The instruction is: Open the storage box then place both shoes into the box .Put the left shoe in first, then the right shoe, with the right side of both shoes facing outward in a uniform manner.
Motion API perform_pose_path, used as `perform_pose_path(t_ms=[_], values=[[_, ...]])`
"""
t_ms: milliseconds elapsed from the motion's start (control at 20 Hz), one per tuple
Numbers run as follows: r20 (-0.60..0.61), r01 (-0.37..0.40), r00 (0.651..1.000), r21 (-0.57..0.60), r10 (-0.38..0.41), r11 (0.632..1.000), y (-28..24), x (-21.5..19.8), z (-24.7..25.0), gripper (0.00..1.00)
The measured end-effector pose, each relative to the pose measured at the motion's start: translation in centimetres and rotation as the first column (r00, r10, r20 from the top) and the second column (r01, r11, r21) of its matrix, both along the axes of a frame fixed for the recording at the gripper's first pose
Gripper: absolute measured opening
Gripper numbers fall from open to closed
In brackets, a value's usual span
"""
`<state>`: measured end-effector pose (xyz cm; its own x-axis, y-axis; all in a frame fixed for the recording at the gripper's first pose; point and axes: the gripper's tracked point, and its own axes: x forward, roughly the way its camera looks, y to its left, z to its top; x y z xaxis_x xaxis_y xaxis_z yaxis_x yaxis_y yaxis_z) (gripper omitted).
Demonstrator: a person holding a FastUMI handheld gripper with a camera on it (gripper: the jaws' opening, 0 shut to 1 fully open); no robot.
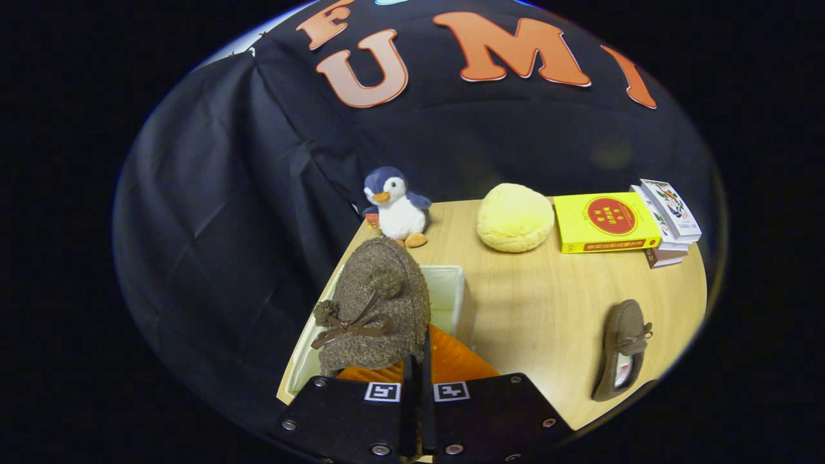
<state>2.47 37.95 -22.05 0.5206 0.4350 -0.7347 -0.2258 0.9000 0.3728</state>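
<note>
A brown fuzzy shoe [377, 309] with a bow and pompoms hangs toe-up just above the open white storage box [451, 290]. My gripper [417, 367] is shut on the shoe's heel edge, both fingers pressed close together on it. The shoe's orange inner lining [451, 364] shows right beside the fingers. The box stands at the table's left edge, and the shoe covers most of its opening. The other brown shoe [622, 351] lies flat on the wooden table [541, 309], off to the right of the fingers, opening facing up.
Beyond the box sit a plush penguin [394, 207], a round yellow cushion [514, 217], a yellow book [606, 222] and a small stack of books [670, 222]. Black cloth hangs behind and to the left of the table.
</note>
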Motion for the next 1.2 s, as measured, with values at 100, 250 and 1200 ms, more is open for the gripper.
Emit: perform_pose_path(t_ms=[100,250,1200], values=[[-0.027,-0.010,1.000,-0.006,0.010,1.000,2.4,-0.3,-1.2,0.04],[-0.069,-0.019,0.997,-0.024,0.018,1.000,4.9,-0.6,-3.2,0.04],[-0.240,-0.168,0.952,0.110,0.190,0.980,9.8,-4.7,-6.2,0.50]])
